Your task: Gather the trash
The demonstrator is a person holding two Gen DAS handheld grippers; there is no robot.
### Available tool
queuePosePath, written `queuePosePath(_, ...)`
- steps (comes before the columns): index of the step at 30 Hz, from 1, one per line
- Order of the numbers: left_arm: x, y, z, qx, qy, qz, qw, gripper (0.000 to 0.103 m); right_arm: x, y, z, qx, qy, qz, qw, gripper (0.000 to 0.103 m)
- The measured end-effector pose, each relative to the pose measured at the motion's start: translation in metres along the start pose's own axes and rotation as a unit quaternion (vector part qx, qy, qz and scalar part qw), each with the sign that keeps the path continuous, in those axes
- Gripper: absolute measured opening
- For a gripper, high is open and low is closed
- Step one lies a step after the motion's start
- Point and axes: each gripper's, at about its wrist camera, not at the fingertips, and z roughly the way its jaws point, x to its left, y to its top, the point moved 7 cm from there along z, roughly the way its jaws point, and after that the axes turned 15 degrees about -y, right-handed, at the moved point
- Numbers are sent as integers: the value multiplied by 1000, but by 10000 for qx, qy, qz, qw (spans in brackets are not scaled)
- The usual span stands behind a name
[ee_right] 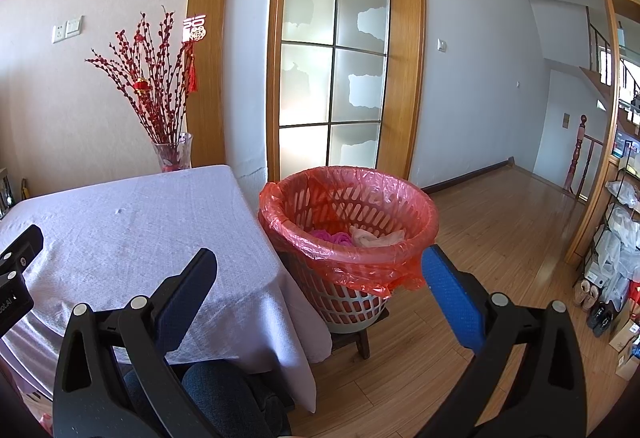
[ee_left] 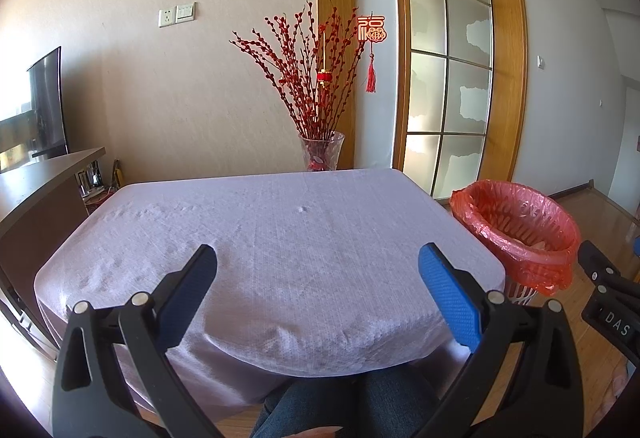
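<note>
Trash (ee_right: 362, 237) in bin (ee_right: 348, 214) — both grippers (ee_left: 318, 258) (ee_right: 319, 258) wide.

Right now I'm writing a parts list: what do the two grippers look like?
Both match: the left gripper and right gripper have black plastic arms with silver rivets and textured blue pads. The right one's body carries white lettering. The person wears dark blue trousers.

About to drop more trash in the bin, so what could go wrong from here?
The bin sits raised on a small stool beside the table, so a nudge from the open right gripper might tip it. The red liner hangs loosely over the rim and could snag a finger.
</note>
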Motion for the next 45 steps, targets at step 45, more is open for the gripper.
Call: queuePosePath(45, -1, -2, 10, 149, -72, 23, 9999, 99, 0, 0, 6, 116, -14, 0, 9999, 101)
